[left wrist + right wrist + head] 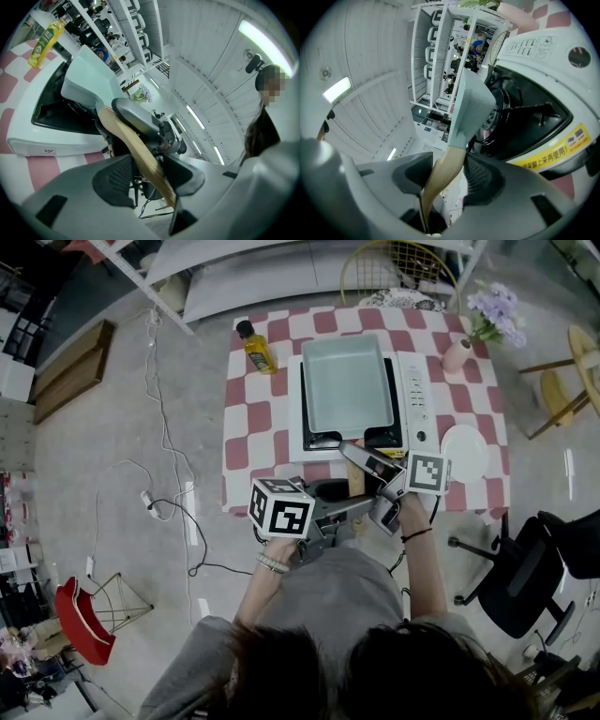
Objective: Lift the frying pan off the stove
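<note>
Frying pan [347,381], pale rectangular type, sat on the white stove [417,390] at upper centre of the head view, on the checked table [253,427]. Its wooden handle [126,136] stuck out toward the person, over the stove's near edge. Pan not lifted yet by the look of it.

Left gripper [147,173] had its jaws apart with the handle running diagonally between them, a dark gap showing beside the wood. Right gripper [447,176] was further up the handle near the pan body, jaws also wide and the handle between the pads. It looked close to both pads but not squeezed, as far as could be told.

Handling guess: rigid metal pan, fairly heavy at the far end, so it would likely tip nose-down if held only at the handle tip. Wood looked smooth and tapered, so it could slip or twist in the pads. Best hold is the handle, one gripper close to the pan, both clamped firmly before lifting
</note>
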Motion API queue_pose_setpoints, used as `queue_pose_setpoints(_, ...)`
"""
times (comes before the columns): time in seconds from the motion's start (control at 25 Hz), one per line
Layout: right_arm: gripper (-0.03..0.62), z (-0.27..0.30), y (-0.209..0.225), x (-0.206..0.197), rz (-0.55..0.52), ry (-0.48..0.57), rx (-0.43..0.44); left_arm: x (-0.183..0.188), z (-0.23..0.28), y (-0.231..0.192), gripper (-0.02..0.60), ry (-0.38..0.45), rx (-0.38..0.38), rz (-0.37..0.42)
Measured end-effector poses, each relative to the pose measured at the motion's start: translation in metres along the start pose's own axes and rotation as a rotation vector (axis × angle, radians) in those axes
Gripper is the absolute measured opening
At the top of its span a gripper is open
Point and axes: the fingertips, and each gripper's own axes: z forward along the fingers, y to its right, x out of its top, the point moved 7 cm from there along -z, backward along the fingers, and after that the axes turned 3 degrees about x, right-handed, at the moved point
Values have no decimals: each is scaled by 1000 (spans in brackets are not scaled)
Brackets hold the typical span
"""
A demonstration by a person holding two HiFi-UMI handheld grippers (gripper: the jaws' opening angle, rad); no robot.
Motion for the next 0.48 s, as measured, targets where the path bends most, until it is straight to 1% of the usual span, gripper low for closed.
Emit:
queue_pose_setpoints(0.16,219,3,-7,3,-1,16,31,4,-3,3,207,2,2,22)
queue_pose_setpoints(0.48,218,5,-19,8,-12,44,51,13,-9,12,207,8,3,73)
